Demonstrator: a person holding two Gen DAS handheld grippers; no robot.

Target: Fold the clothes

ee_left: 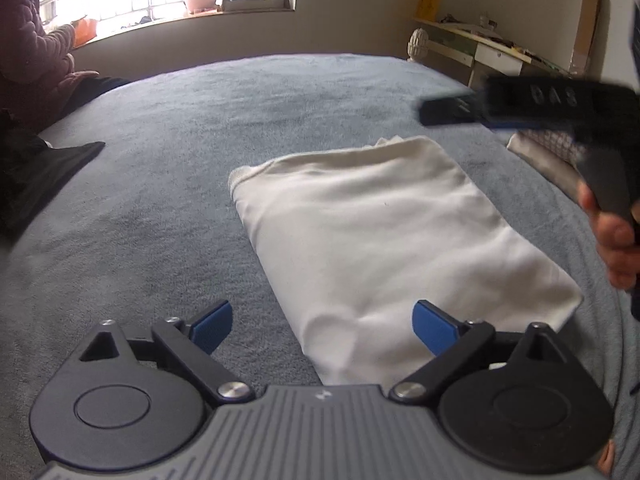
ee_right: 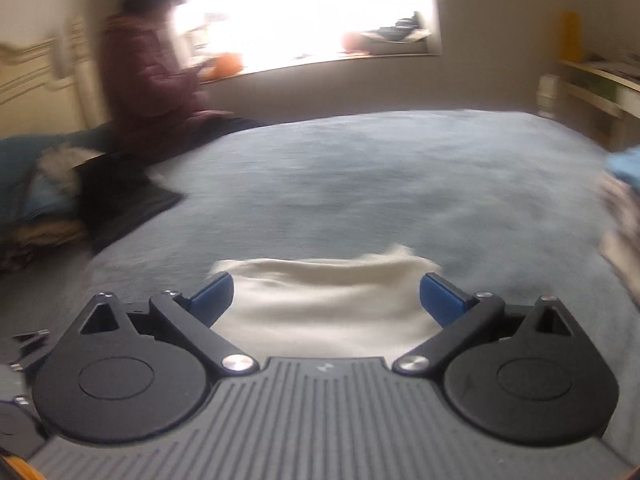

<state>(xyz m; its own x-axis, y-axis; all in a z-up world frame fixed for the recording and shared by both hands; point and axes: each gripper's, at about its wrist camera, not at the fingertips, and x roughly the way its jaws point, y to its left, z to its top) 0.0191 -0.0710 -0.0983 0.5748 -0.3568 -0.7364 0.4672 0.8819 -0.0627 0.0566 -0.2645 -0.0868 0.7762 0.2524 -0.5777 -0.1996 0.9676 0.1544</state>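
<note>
Garment (ee_left: pixel 384 236) folded, ahead of spread jaws.

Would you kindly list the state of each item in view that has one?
white garment: folded, flat on the bed
left gripper: open, empty
right gripper: open, empty
black garment: lying at the bed's edge
desk drawer: shut

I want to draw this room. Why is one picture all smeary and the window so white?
Right wrist view: motion blur smears the cloth, bed and seated person; the window is overexposed. Left wrist view: mostly sharp, only the right gripper blurs; fisheye bends the bed edge.
</note>
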